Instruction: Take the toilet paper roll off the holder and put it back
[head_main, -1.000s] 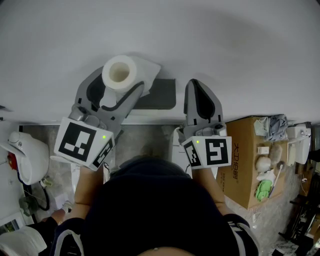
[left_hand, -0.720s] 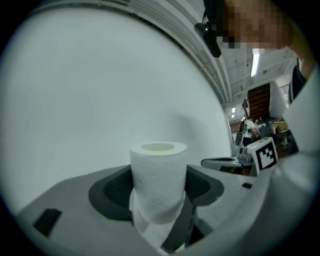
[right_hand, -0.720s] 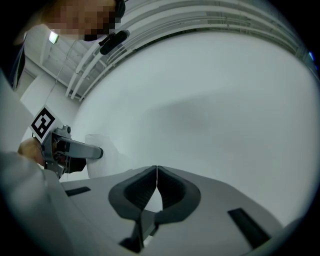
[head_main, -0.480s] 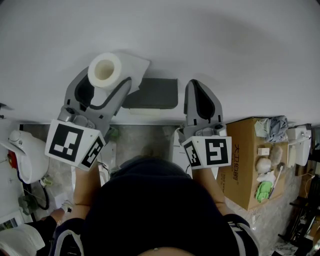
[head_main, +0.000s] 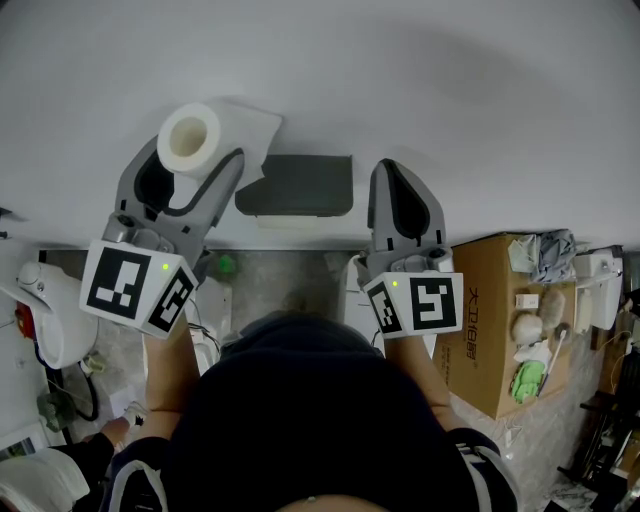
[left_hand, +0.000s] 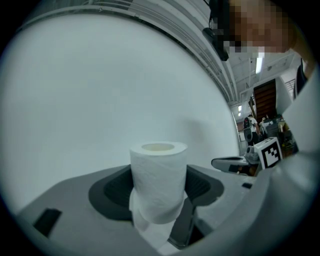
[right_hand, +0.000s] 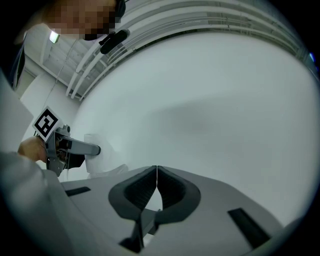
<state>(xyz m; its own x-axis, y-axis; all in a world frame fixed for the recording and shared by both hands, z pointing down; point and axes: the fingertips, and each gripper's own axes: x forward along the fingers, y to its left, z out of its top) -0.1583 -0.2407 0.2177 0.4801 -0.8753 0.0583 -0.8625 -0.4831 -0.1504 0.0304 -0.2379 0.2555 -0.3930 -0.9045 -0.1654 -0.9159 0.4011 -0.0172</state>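
1. My left gripper: jaws set wide, pads pressed on either side of item 2. The marker cube sits at its rear, near my body.

2. Toilet paper roll: white, clamped between my left jaws and off the holder. It stands upright in the left gripper view, with the cardboard core open at the top. In the head view the core faces the camera. A loose tail of paper trails from the roll; seen from above, it reaches toward the holder's upper left corner. Whether it touches there, I cannot tell.

3. Holder: a dark grey fitting on the white wall, bare of any roll. In the head view it lies between my two grippers, just right of the roll.

4. My right gripper: jaws closed together, pads meeting with nothing between them. It points at plain wall, to the right of the holder.

5. Cardboard box: brown, on the floor to my right, open at the top with small articles inside.
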